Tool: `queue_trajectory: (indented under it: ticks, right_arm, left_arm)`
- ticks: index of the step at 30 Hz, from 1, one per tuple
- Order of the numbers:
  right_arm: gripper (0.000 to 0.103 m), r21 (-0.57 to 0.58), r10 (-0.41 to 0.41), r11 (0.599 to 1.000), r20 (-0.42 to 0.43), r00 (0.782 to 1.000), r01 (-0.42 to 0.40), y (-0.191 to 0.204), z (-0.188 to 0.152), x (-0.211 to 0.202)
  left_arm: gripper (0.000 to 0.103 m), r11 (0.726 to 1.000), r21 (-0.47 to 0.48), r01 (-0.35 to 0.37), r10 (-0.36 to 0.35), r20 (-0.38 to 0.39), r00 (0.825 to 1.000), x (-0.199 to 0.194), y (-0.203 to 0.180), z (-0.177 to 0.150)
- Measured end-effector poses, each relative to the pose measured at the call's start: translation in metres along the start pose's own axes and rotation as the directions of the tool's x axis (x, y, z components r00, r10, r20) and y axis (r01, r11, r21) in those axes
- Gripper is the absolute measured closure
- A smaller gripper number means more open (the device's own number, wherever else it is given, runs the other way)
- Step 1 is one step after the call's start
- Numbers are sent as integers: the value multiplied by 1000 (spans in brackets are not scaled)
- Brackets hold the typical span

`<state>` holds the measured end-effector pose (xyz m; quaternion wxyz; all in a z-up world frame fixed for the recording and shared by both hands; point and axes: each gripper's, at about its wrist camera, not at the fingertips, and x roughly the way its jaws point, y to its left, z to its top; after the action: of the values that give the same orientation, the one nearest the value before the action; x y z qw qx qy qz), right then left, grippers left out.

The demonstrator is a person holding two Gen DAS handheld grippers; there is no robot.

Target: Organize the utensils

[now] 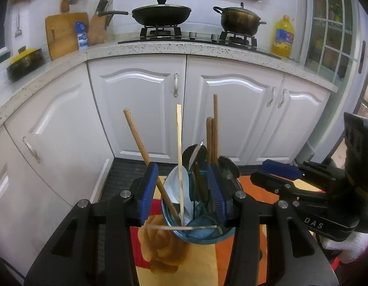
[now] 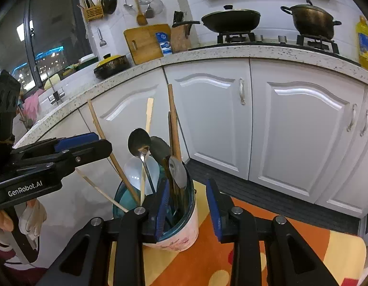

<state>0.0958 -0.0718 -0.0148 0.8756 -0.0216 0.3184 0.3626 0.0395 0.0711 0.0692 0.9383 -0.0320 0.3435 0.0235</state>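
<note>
The round cup (image 2: pixel 181 228) holds thin wooden sticks (image 1: pixel 138 138) and shiny metal spoons (image 2: pixel 139 143). The left claw (image 1: pixel 184 193) and right claw (image 2: pixel 187 209) are both spread wide around it.

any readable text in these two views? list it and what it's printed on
"DAS" – white letters on the right gripper body, seen in the left wrist view; may be part of a longer word.
"GenRobot.AI" – white letters on the left gripper body, seen in the right wrist view.
Oil bottle label: print too blurred to read.
Blue and white carton by the cutting board: too small to read.
</note>
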Motion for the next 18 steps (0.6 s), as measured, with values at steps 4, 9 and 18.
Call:
queue_trajectory:
  ticks: [4, 9, 18]
  right_arm:
    - [71, 10, -11, 1000, 1, 1000, 11, 3, -3, -5]
    - [64, -1, -35, 999, 16, 999, 35, 11, -5, -14]
    - [61, 1, -100, 995, 44, 994, 101, 24, -8, -30]
  left_arm:
    - [60, 1000, -12, 1, -2, -7, 1000, -3, -2, -6]
    - [60, 1000, -17, -13, 13, -10, 1000, -9, -7, -14]
    - [60, 998, -42, -44, 43, -14, 999, -20, -10, -24]
